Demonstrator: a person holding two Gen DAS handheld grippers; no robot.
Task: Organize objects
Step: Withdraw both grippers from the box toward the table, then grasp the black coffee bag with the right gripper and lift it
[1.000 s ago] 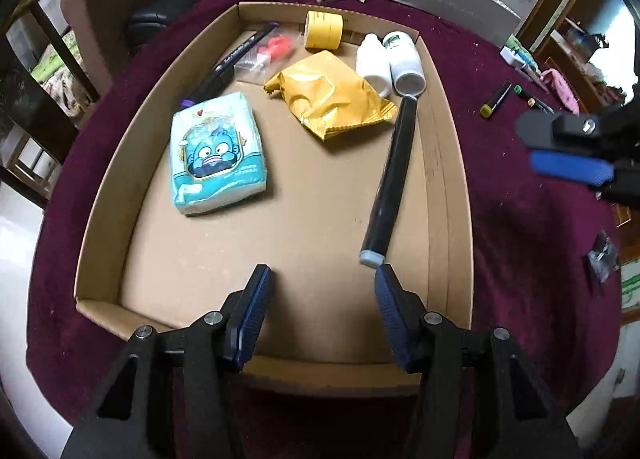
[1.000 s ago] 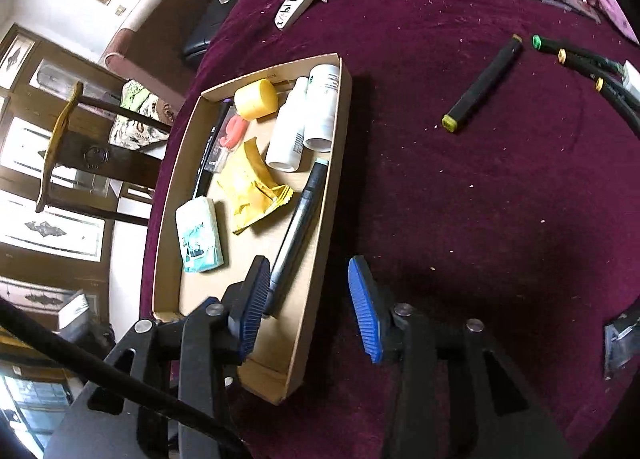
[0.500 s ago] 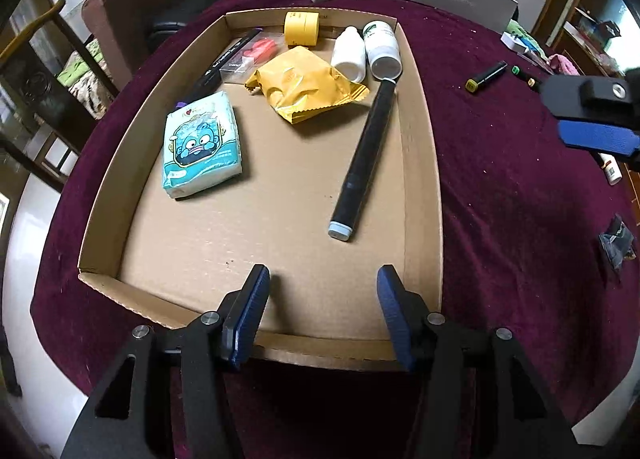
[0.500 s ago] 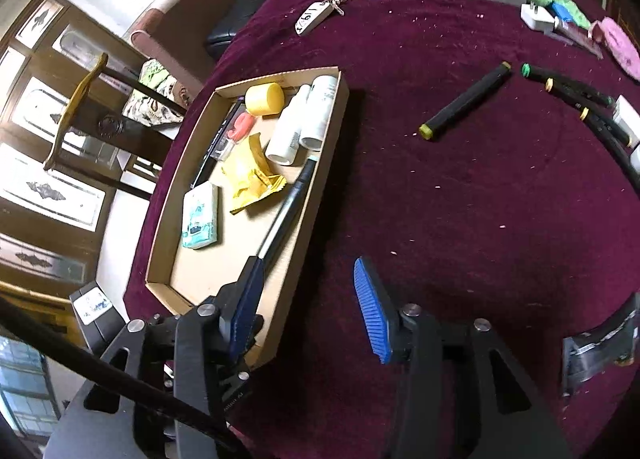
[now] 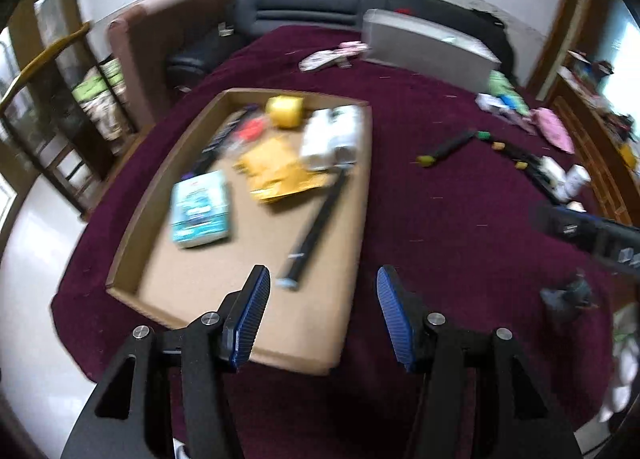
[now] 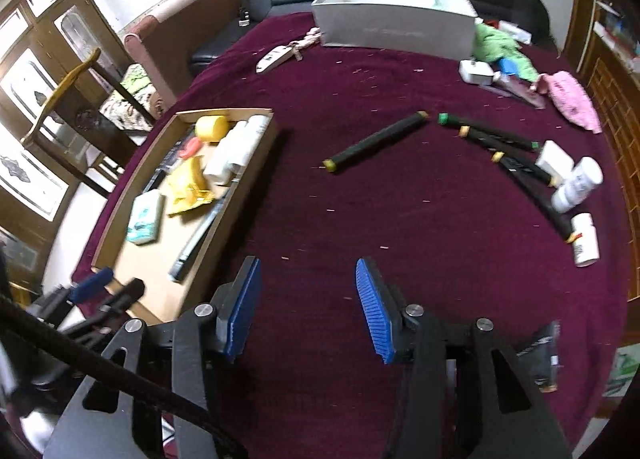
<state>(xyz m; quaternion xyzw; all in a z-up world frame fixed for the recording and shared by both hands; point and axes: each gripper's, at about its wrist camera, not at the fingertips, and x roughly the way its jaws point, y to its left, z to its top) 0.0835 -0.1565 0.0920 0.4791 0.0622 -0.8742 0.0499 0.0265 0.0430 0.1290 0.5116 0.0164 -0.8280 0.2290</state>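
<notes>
A shallow cardboard tray (image 5: pixel 224 291) on the maroon cloth holds a blue tissue pack (image 5: pixel 200 211), a yellow packet (image 5: pixel 280 175), two white bottles (image 5: pixel 332 135), a yellow tape roll (image 5: pixel 285 111) and a long black marker (image 5: pixel 316 231). My left gripper (image 5: pixel 320 315) hangs open above the tray's near right corner, with nothing between its fingers. My right gripper (image 6: pixel 308 307) is open over bare cloth to the right of the tray (image 6: pixel 240 195). Beyond it lie a black marker with yellow ends (image 6: pixel 376 143), several more markers (image 6: pixel 496 135) and white bottles (image 6: pixel 576 183).
A grey box (image 6: pixel 392 23) stands at the far edge, with a key fob (image 6: pixel 276 57) to its left. Green and pink cloths (image 6: pixel 568 99) and a white charger (image 6: pixel 476 73) lie at the far right. A dark packet (image 6: pixel 540 351) sits at the near right. Chairs and a sofa ring the table.
Both grippers have risen and drawn back from the tray. The left one shifted towards the tray's right corner. The right one swung right over the cloth, with its jaws a little wider.
</notes>
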